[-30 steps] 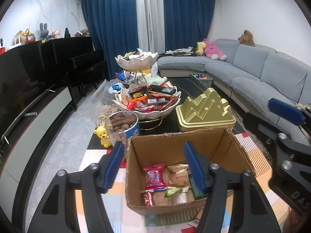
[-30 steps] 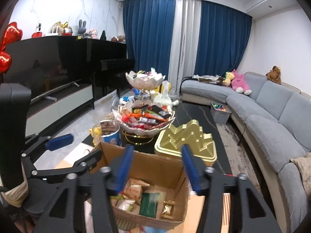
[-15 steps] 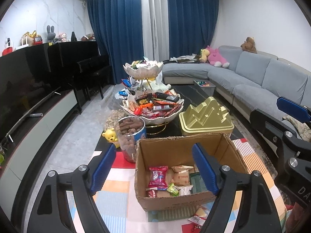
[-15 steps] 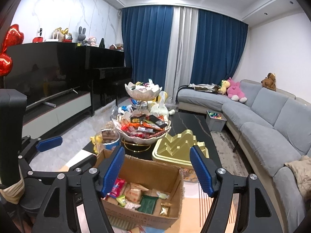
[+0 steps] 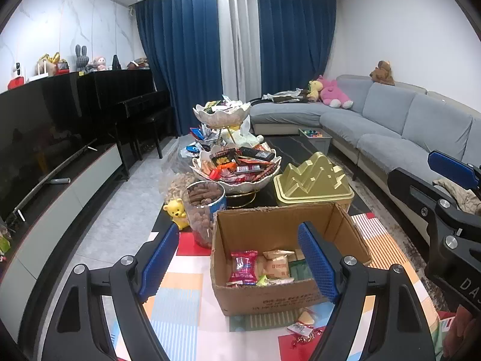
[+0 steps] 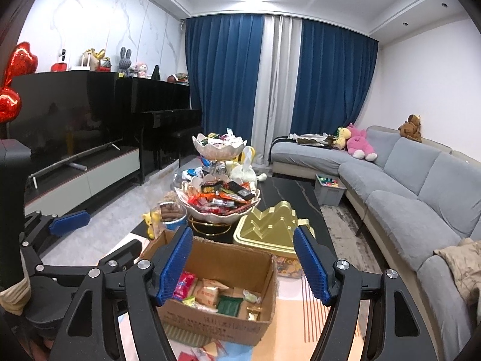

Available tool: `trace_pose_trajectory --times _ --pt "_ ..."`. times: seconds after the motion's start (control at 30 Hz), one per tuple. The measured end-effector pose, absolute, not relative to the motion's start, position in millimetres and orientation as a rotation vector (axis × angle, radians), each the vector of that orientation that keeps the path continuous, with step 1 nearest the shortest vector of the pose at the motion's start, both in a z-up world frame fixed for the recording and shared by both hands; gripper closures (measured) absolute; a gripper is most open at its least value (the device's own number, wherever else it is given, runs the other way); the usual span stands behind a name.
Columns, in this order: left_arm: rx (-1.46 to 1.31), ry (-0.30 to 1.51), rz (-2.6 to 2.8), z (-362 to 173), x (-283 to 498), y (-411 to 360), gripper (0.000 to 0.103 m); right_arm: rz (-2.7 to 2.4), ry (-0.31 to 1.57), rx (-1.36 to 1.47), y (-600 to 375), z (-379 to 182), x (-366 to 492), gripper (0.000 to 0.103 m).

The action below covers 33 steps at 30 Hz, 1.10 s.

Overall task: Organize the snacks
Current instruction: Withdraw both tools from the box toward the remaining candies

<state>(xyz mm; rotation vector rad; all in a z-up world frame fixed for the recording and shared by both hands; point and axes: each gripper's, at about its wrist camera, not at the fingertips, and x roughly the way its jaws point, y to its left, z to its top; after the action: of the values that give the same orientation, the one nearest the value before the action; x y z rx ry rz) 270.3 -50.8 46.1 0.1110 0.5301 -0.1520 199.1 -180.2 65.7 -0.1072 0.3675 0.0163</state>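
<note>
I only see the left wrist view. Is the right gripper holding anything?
Observer: No. The right gripper is open. Its jaws have just been opening, with nothing between them, above the cardboard box.
Operator: The box's right end is blocked for me. What's there?
Observer: A gold-wrapped sweet beside a dark green packet.
Operator: Anything past that end?
Observer: Something colourful under the gold tin's edge. I cannot tell what.
</note>
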Motion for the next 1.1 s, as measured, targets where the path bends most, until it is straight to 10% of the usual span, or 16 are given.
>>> trace_pose_trajectory --times 1.1 --pt "0.077 0.712 -0.143 -61 230 -104 0.021 -0.017 0.548 -0.083 -245 -31 169 0.033"
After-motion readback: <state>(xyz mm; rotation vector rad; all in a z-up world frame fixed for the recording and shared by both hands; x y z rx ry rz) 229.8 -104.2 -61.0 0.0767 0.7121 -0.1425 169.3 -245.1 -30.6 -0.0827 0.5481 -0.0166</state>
